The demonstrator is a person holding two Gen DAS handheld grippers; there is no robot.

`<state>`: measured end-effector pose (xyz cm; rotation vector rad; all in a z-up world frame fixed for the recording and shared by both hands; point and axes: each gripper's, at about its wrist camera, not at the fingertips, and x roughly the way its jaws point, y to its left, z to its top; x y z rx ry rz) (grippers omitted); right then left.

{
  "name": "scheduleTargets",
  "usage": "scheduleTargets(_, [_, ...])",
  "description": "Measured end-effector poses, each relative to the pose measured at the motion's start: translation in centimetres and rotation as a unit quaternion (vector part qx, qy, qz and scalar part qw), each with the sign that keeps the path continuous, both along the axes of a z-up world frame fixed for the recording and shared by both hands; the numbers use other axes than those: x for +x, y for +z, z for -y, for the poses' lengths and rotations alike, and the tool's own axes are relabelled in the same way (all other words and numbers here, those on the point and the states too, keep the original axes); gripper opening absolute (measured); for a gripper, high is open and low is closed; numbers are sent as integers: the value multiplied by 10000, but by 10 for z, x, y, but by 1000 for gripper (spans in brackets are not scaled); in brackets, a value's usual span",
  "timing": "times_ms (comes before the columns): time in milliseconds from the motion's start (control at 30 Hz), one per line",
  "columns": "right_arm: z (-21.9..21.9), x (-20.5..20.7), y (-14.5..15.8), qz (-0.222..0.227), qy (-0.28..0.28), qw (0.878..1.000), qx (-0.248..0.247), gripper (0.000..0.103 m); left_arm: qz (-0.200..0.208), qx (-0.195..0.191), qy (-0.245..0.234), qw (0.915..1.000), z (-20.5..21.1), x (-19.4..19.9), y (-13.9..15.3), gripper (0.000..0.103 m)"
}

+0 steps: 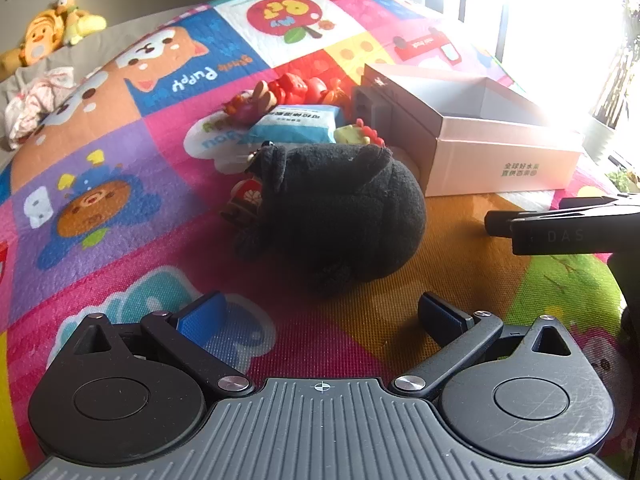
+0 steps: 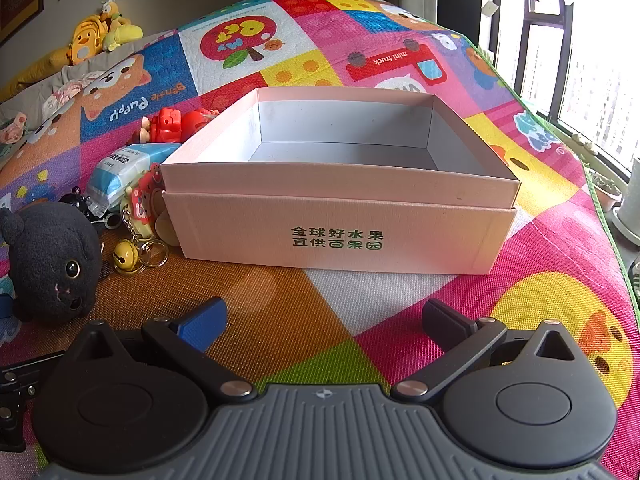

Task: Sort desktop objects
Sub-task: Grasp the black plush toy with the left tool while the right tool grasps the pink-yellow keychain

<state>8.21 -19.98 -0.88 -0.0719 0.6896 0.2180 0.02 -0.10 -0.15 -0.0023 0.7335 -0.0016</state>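
From the left wrist camera, the left gripper (image 1: 320, 312) hangs over the colourful mat (image 1: 120, 184) with its jaws spread as wide as they go, nothing between the blue pads (image 1: 204, 318) and nothing touching them. Just beyond the open jaws lies the black plush cat (image 1: 344, 216), close but clear of both fingers. The pink box (image 1: 480, 148) stands behind the cat and to its right, open at the top; only a strip of its grey inside wall shows from here, so what lies on its floor cannot be told. On the cat's far side, left of the box, sits a small heap: a blue packet (image 1: 298, 124), red toy figures (image 1: 304, 88), and a green-and-red charm (image 1: 356, 133) hard against the box. A small red figure (image 1: 244, 200) rests against the cat's left flank. The black end of the right gripper (image 1: 560, 228) pokes in from the right edge, near the box's front corner.

From the right wrist camera, the right gripper (image 2: 324, 320) is likewise fully open and empty-handed, held over the mat (image 2: 520, 264) in front of the box (image 2: 336, 224). The box faces it squarely, and its grey floor shows bare. The cat (image 2: 52, 260) sits left of the box, well apart from the fingers. Between cat and box lie a yellow bell on a key ring (image 2: 126, 256) and a keychain charm (image 2: 142, 204) touching the box's left corner, with the packet (image 2: 120, 172) and red toys (image 2: 168, 124) behind them.
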Motion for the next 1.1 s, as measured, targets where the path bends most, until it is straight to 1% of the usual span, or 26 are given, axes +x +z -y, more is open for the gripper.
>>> scheduleTargets(300, [2,-2,2,-15,-1,10000,26,103,-41,2,-29,10000,-2,1,1,103])
scheduleTargets(367, [3,-1,4,-105,71,9999,19,103,-42,-1,-48,10000,-3,1,1,103])
scheduleTargets(433, [7,0,8,-357,192,9992,2,103,-48,-55,-84,9999,-6,0,3,103])
scheduleTargets(467, [6,0,7,-414,132,9991,21,103,-45,-62,-93,9999,-6,-1,4,103])
scheduleTargets(500, [3,-2,6,-391,131,9991,-80,103,-25,-45,-106,9999,-7,-1,4,103])
scheduleTargets(567, [2,-2,7,-497,25,9987,-47,103,45,47,-143,9999,-6,-3,6,103])
scheduleTargets(667, [0,1,8,-595,-3,9981,-126,103,178,196,-237,9994,-6,-2,10,103])
scheduleTargets(767, [0,5,10,-685,125,9974,-170,103,395,353,-92,9986,-11,2,19,103])
scheduleTargets(833, [0,4,10,-664,246,9973,-203,103,499,357,-41,9981,-21,5,26,103])
scheduleTargets(867, [-2,2,12,-590,345,9973,-272,103,535,386,26,9978,-25,7,28,103])
scheduleTargets(900, [-4,-3,15,-403,434,9976,-359,103,572,455,127,9972,-30,8,30,103])
scheduleTargets(933, [-7,-9,18,-150,483,9978,-430,103,591,533,229,9966,-36,10,32,103])
scheduleTargets(967, [-11,-17,25,196,591,9966,-541,103,602,595,331,9959,-41,11,33,103])
scheduleTargets(1033, [-22,-32,39,779,817,9911,-710,103,609,669,555,9944,-54,10,34,103])
scheduleTargets(1067, [-27,-39,45,1031,933,9872,-784,100,604,679,706,9934,-62,10,35,103])
scheduleTargets(1100, [-35,-44,54,1290,1101,9818,-854,90,601,679,828,9924,-68,10,35,103])
